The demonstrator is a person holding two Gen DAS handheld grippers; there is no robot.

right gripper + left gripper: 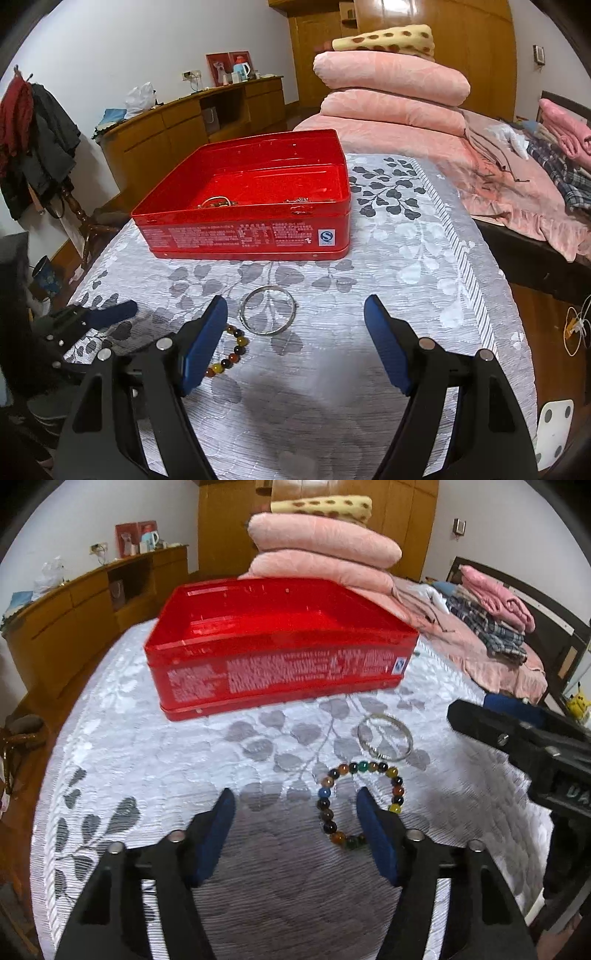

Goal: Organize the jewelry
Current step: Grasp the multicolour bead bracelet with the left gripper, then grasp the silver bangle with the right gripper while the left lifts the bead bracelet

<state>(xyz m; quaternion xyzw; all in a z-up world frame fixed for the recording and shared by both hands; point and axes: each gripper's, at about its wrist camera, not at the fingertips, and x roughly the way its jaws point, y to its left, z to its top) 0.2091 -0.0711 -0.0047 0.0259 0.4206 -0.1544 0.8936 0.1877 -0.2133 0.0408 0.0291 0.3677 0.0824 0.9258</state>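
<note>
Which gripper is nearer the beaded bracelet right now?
Left. The left gripper is open with one finger over the beaded bracelet; the right gripper is open, bracelet beside its left finger.

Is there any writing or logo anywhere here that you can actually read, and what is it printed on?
"S" in a small blue-and-white square badge: on the front side of the red tin, at its lower right corner.
White printed blocks along that same side of the tin: too small and blurred to read.
"DA", cut off at the picture's edge: raised letters on the black body of the right gripper, seen from the left wrist.
Nothing else is legible.
</note>
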